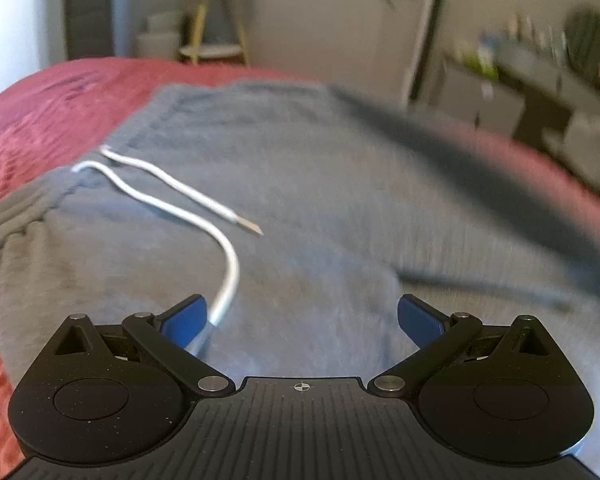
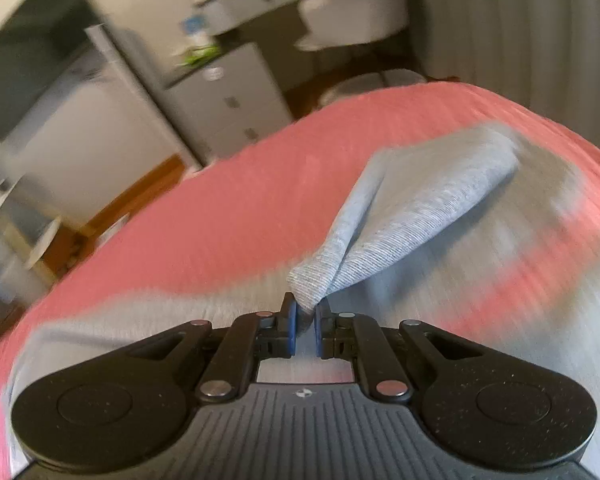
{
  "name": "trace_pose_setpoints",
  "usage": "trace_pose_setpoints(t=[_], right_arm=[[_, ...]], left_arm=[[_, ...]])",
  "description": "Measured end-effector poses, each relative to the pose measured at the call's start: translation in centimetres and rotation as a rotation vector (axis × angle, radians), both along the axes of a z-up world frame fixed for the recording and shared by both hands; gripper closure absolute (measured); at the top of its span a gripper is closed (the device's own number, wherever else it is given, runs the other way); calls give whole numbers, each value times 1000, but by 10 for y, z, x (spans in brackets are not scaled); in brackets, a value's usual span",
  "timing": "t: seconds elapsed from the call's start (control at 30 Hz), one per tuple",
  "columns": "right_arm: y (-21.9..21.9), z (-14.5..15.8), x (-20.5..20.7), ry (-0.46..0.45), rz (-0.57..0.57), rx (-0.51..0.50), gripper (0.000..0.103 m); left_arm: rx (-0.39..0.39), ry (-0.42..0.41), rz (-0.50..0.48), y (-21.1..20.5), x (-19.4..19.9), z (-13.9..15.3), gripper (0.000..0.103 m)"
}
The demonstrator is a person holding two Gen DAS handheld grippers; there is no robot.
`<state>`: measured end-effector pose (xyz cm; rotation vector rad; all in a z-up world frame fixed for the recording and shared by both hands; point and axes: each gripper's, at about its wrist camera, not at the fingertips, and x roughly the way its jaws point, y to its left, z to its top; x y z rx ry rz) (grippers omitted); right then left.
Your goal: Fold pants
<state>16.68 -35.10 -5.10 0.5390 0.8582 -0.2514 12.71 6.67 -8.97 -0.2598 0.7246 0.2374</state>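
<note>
Left wrist view low, close over pants [image 1: 300,200]; right wrist view tilted, close; both share red bedspread [image 2: 220,200].

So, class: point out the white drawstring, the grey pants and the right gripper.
white drawstring [image 1: 172,202], left wrist view, mid-cord.
grey pants [image 1: 320,184], left wrist view, flat front fabric.
right gripper [image 2: 305,322], right wrist view, between fingertips pinching the pants.

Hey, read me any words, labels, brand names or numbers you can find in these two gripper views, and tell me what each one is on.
No readable text in either view.
Grey pants: no label or print shows.
Left gripper and right gripper: only a small round crosshair mark, no letters.
Items on the shelf and cabinet: too blurred to read.
</note>
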Motion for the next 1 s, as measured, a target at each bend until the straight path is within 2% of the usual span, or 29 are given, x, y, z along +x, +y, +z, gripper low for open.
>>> trace_pose_setpoints(t=[0.07,0.13,0.2,0.23,0.27,0.3,0.33,0.37,0.43,0.47,0.5,0.53,0.6,0.67,0.77,0.83,0.87,0.9,0.97,1.0], right_arm=[[21,-8,-67,31,36,15,94],[32,-32,-119,90,52,37,90],[29,-51,-146,126,-7,86,89],[25,-53,-153,107,-39,106,88],[21,-49,-155,71,-64,104,77],[18,-43,-153,43,-89,73,53],[17,-33,-151,1,-114,11,36],[17,-26,-145,-38,-126,-64,7],[25,-16,-129,-73,-175,-280,7],[28,-17,-119,-53,-210,-363,7],[26,-20,-107,-23,-240,-403,7],[25,-27,-98,0,-266,-389,7],[19,-47,-90,1,-289,-259,6],[11,-70,-84,39,-298,-163,6],[13,-84,-84,55,-256,-290,6],[16,-90,-87,36,-271,-268,5],[17,-92,-90,-1,-298,-257,5],[21,-87,-101,-32,-316,-248,5],[20,-90,-101,-47,-321,-248,5],[20,-90,-98,-43,-318,-255,5]], left_arm=[[-81,-77,24,12,-11,9,0],[-162,-111,38,21,-17,13,0],[-181,-70,12,26,-15,17,0],[-176,-37,-17,27,-12,18,0],[-166,2,-47,27,-9,20,0],[-158,33,-66,28,-5,21,0],[-148,42,-75,29,-2,23,0],[-143,43,-85,30,1,25,0],[-150,21,-113,34,6,29,0],[-165,18,-131,38,16,30,0],[-182,32,-137,43,28,31,0],[-201,47,-136,47,42,33,0],[-236,59,-124,57,68,34,0],[-258,73,-108,64,94,31,0],[-287,91,-97,72,125,21,0],[-304,104,-74,78,145,12,0],[-316,109,-64,81,154,8,5],[-321,116,-48,83,162,5,18],[-316,147,-36,85,178,-2,32],[-310,159,-36,86,185,-6,34]])
